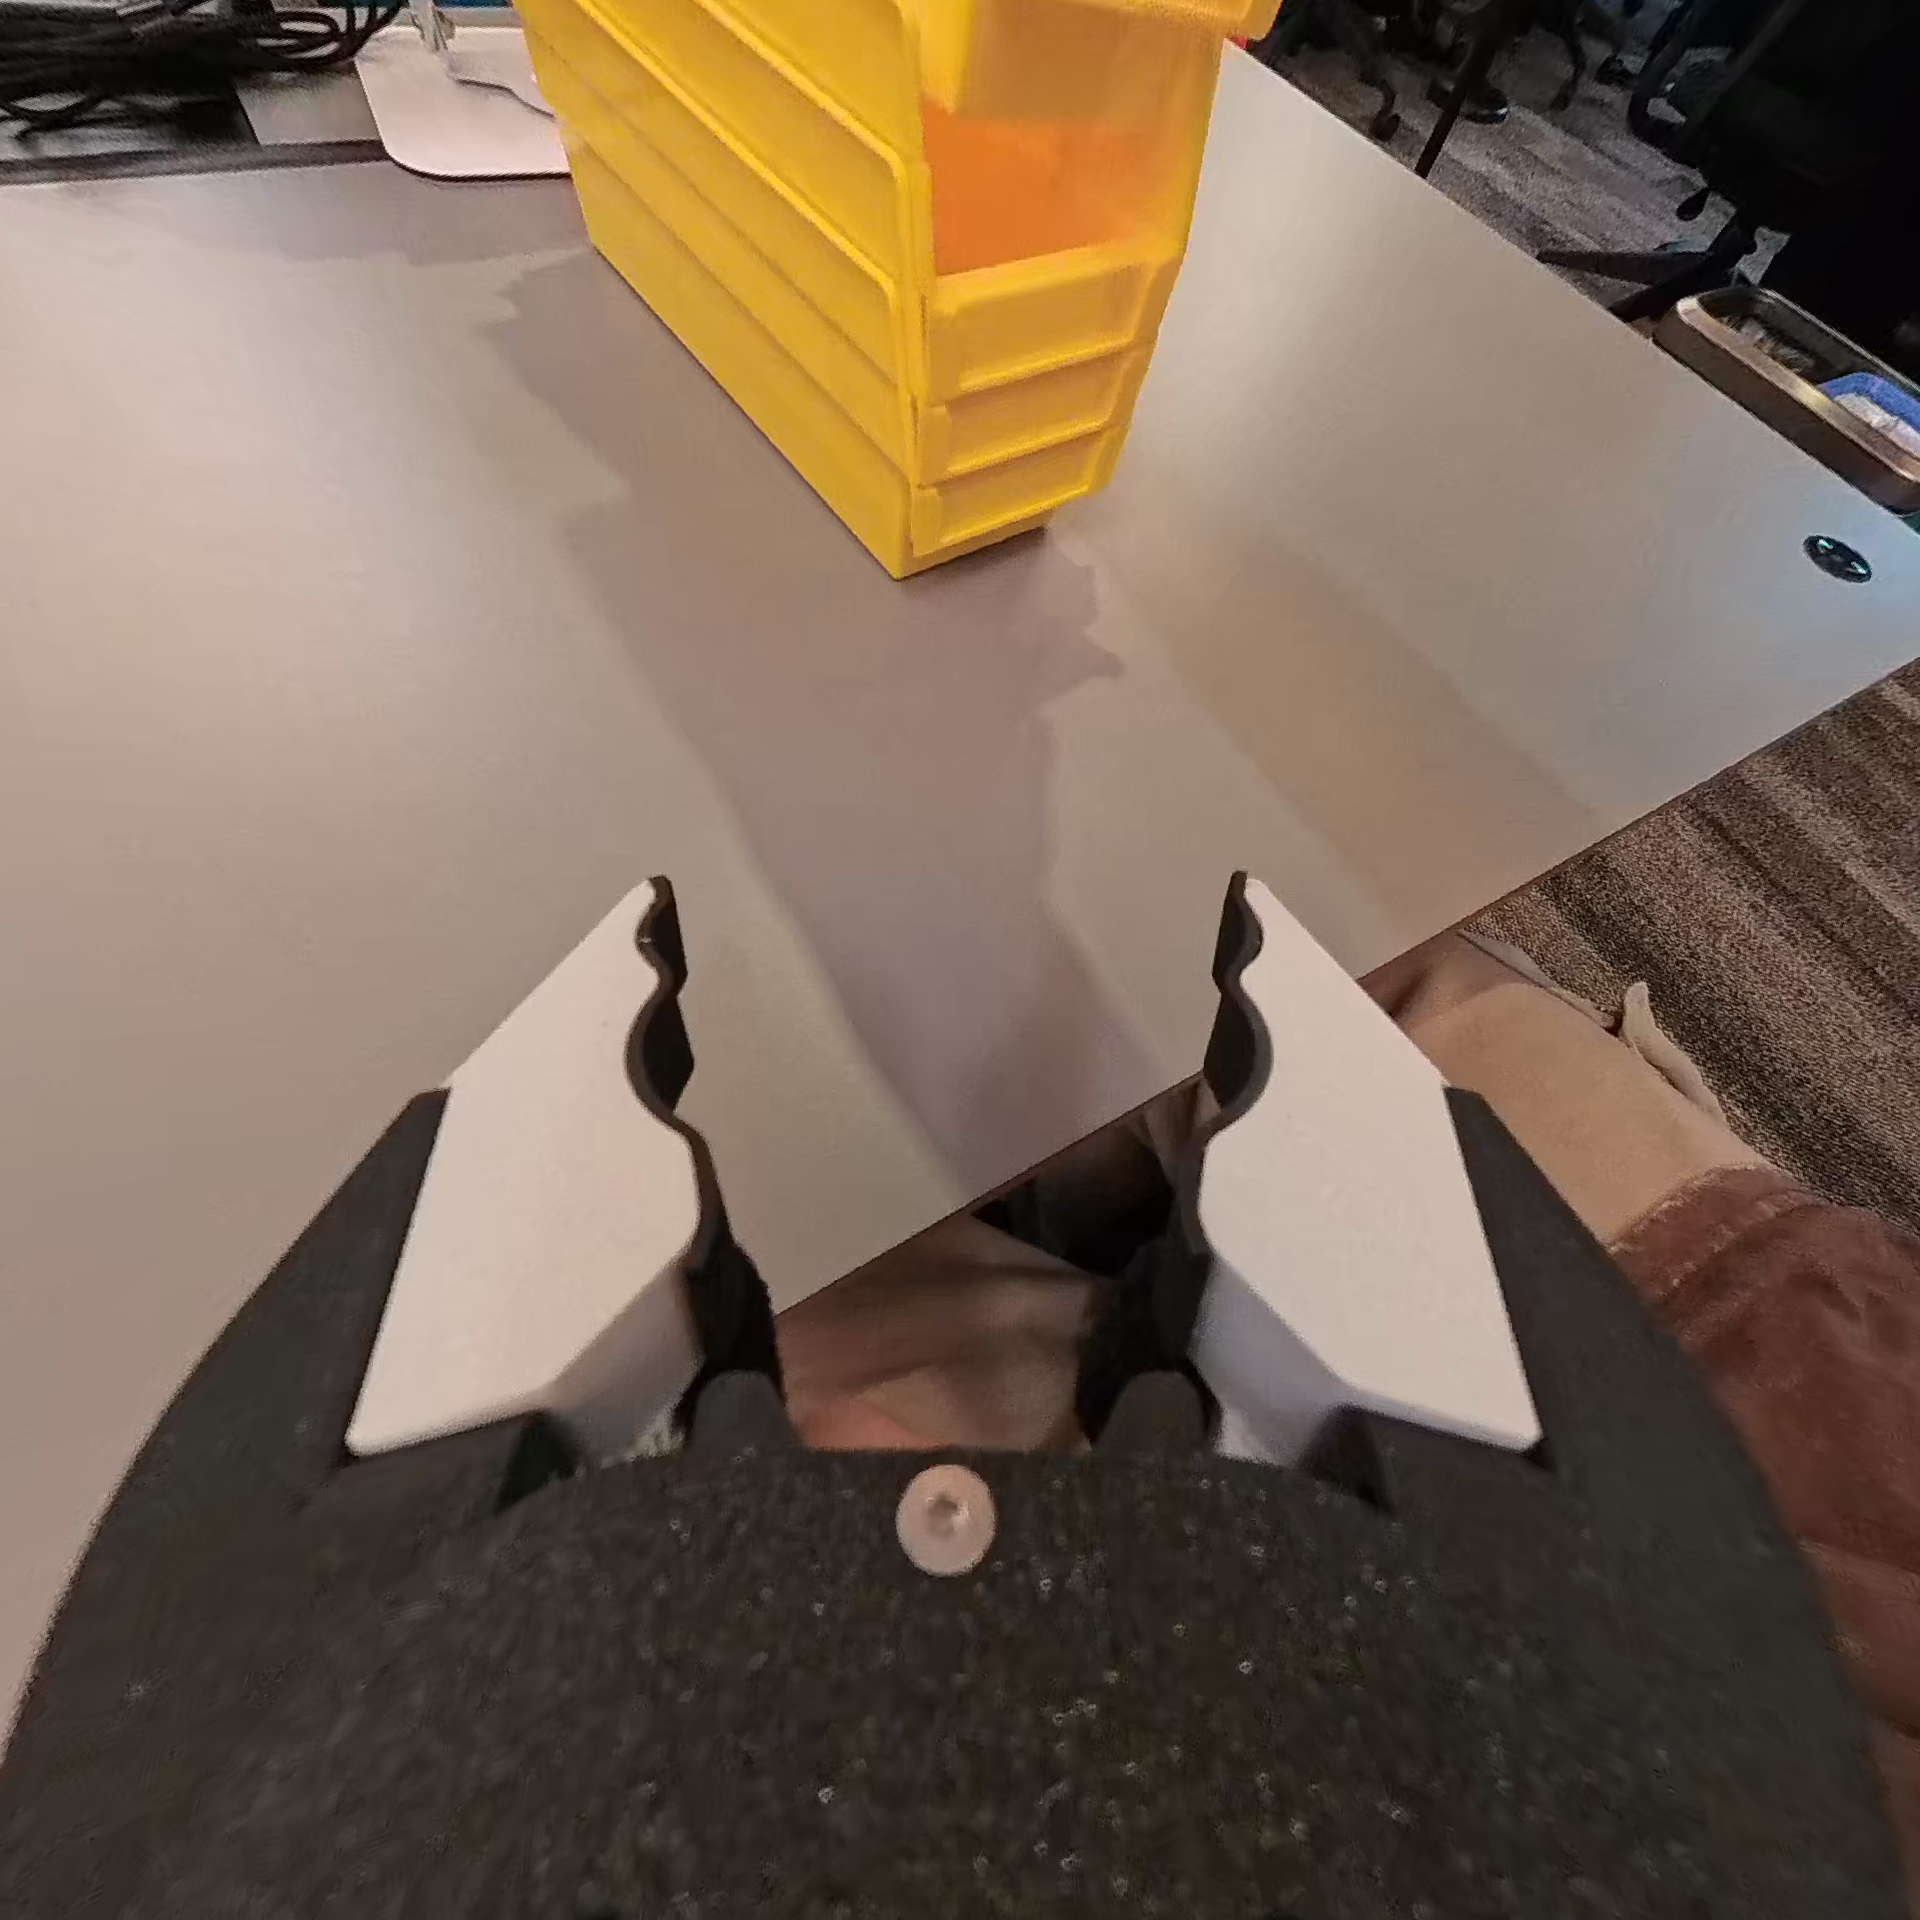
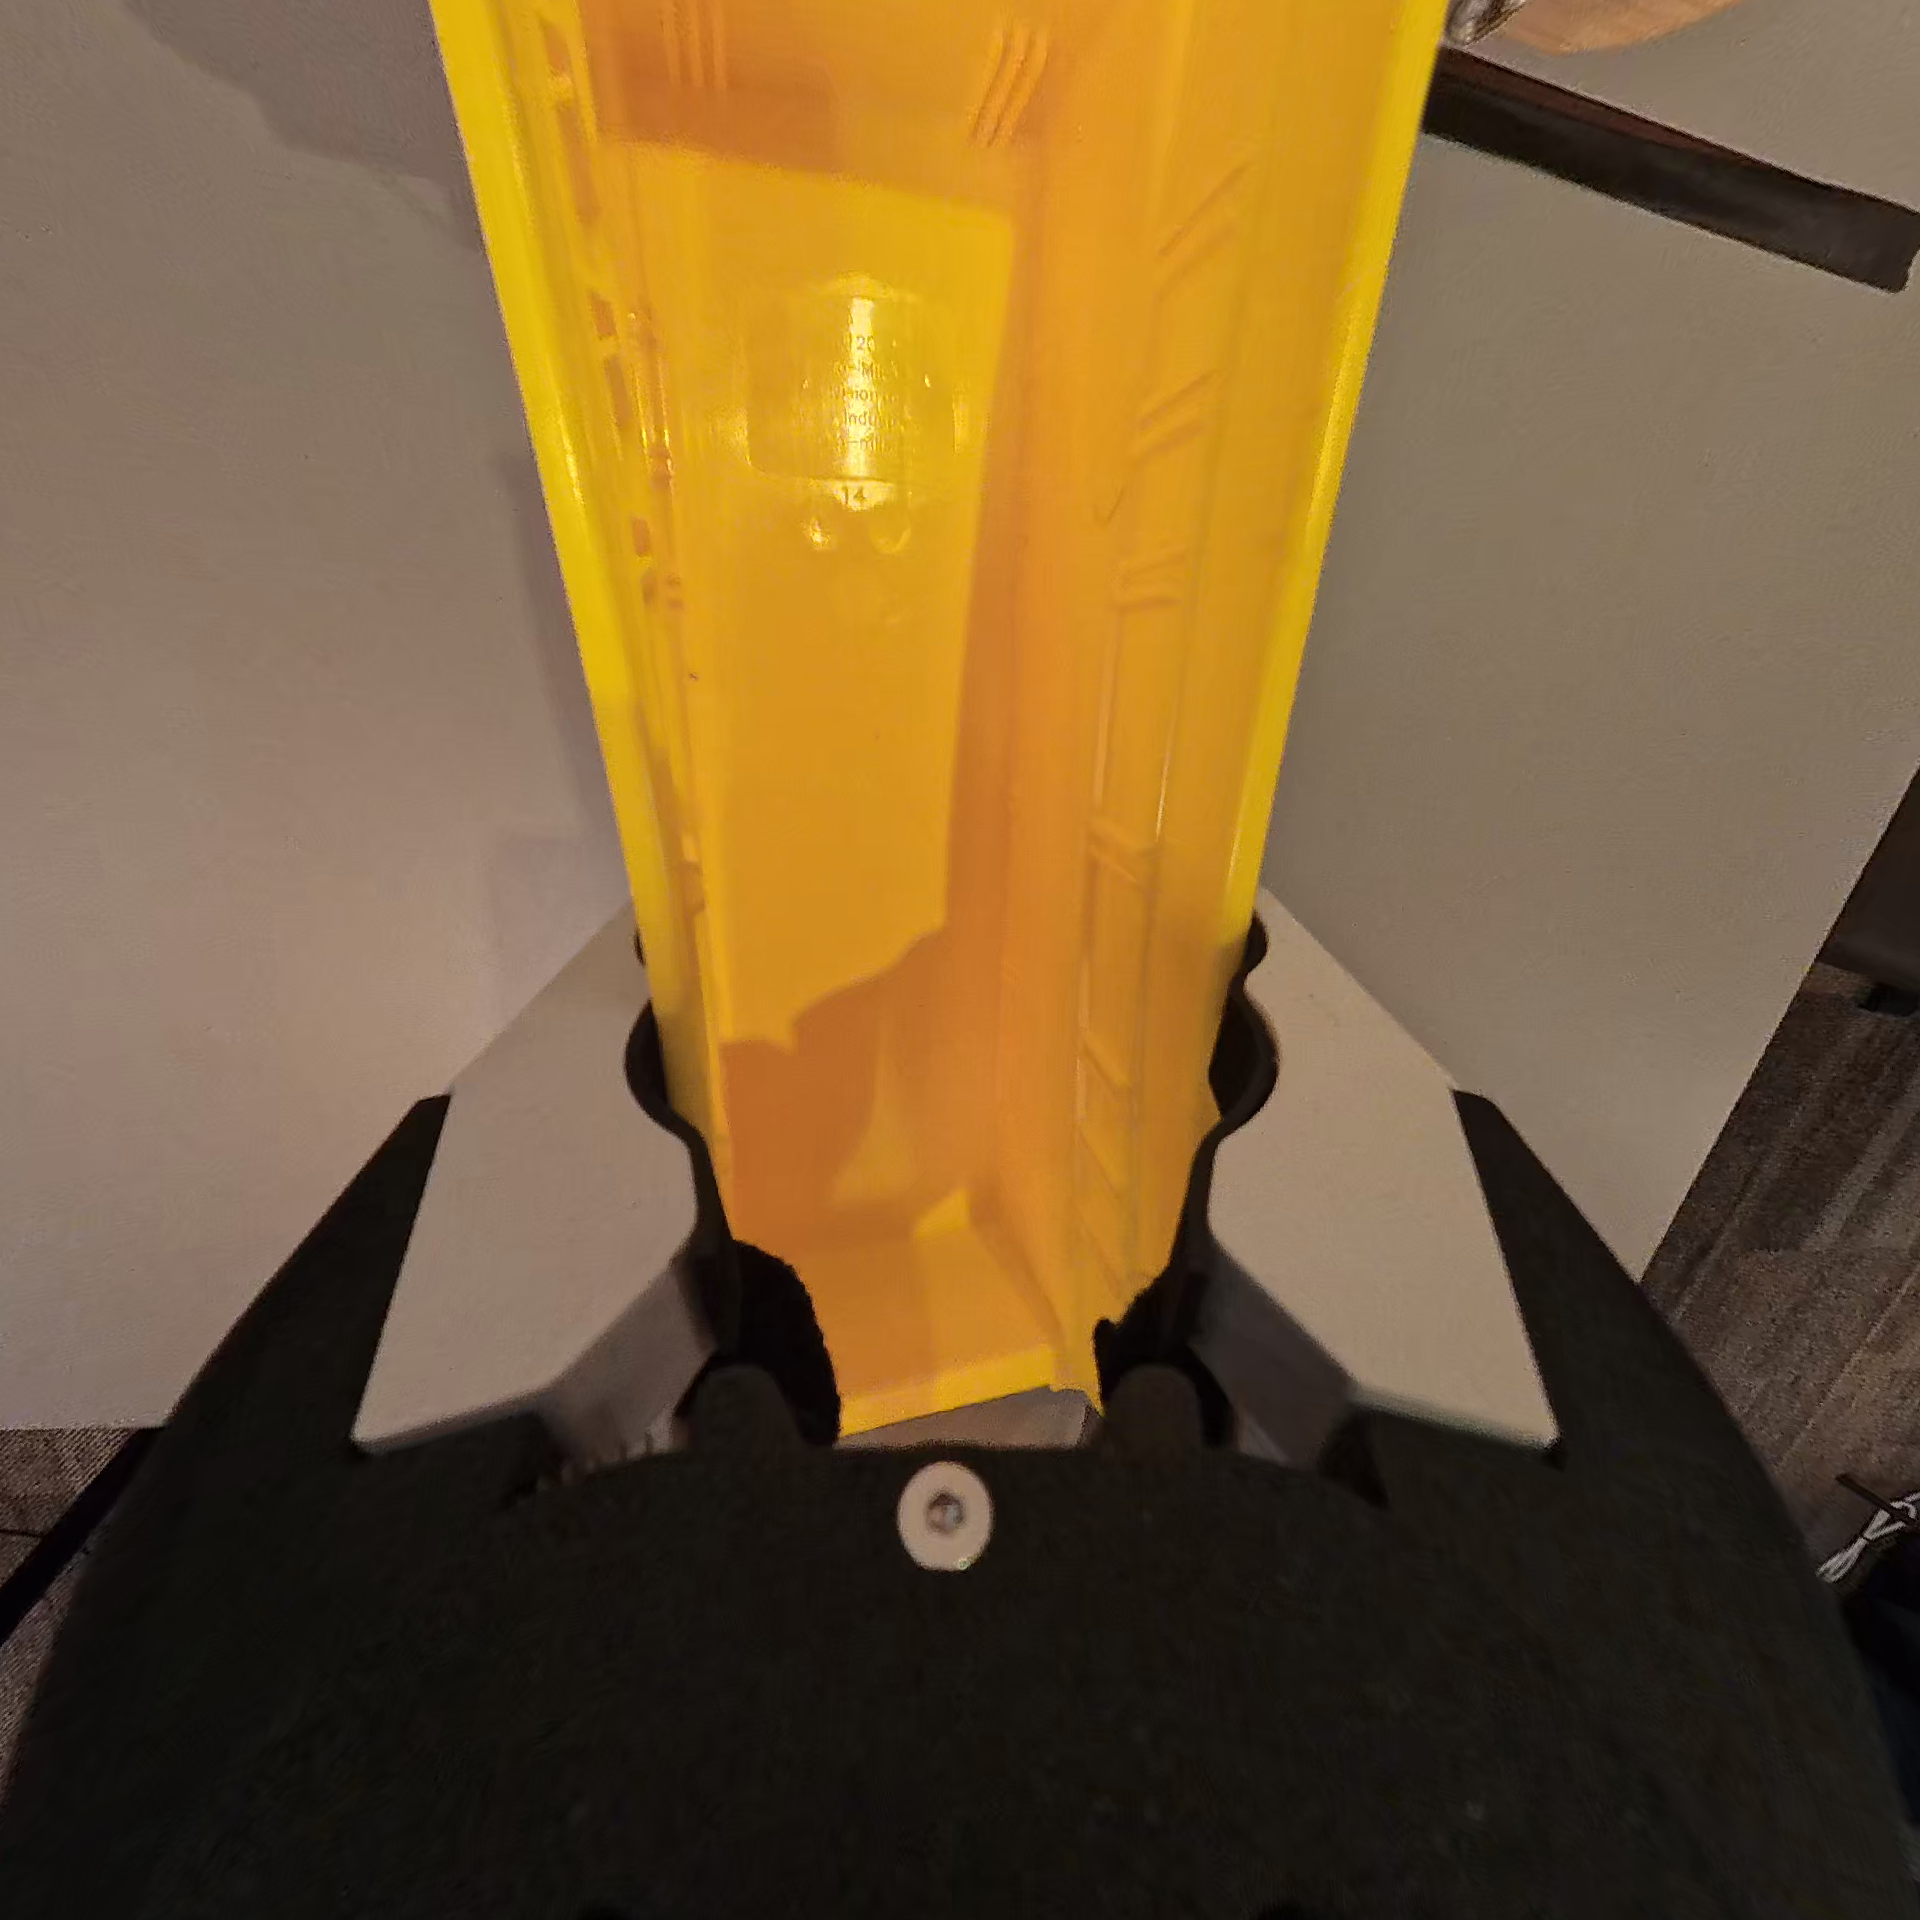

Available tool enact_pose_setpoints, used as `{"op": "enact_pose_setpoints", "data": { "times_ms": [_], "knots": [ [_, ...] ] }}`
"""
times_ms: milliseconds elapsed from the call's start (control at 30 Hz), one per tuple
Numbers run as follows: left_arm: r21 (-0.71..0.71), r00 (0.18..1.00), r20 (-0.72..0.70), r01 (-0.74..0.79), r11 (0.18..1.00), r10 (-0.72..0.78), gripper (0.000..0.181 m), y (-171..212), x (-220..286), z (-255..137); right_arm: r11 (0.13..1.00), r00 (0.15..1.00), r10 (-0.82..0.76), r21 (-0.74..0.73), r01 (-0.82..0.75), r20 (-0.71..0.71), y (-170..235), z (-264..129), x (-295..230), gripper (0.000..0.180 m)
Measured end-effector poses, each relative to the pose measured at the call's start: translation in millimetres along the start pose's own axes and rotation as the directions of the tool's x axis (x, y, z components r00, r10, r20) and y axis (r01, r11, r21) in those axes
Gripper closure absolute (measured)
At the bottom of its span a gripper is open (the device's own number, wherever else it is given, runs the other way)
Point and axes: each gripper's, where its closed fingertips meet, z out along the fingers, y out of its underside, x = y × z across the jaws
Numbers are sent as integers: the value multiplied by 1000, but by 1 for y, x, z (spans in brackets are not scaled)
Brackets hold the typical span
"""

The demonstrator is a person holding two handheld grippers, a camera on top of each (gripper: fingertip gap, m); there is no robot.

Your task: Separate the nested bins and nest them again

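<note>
In the left wrist view a stack of yellow bins stands on the grey counter, nested, with the open fronts turned right and toward the camera and the long axis running away up-left. The top bin sits higher than the rest, its upper part cut off by the frame. The left gripper hangs low over the near counter, well short of the stack, jaws apart and holding nothing. The counter edge runs diagonally under the jaws; bare counter lies between gripper and stack. A metal tray sits at the far right edge and cables at upper left. In the right wrist view the right gripper looks straight into a bin, whose long axis runs away from the camera. The jaws are clamped across its two side walls near the close end. Pale counter lies on both sides, its edge at right.
</note>
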Motion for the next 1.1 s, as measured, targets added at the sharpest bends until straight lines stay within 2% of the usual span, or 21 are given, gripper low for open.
{"op": "enact_pose_setpoints", "data": {
  "times_ms": [133,300,700,800,967,1100],
  "knots": [
    [-11,1000,-8,-1,1000,1,80,2,1,1,1000,1000,8,4,-8,-3,-4,5,-2,74],
    [-16,1000,-14,-9,1000,9,80,3,3,2,1000,999,21,-19,-20,28,-1,14,-5,63],
    [-27,1000,-10,-21,999,21,80,6,3,3,999,999,35,11,-36,13,-2,25,-8,61],
    [-28,1000,-7,-29,999,29,80,6,4,3,1000,1000,29,11,-29,7,-1,28,-10,53],
    [-31,999,-4,-35,999,34,80,7,4,3,999,1000,22,26,-22,-20,-2,28,-12,54],
    [-31,999,-5,-38,999,38,80,7,4,3,1000,1000,-2,-7,2,-28,6,35,-17,44]
  ]
}}
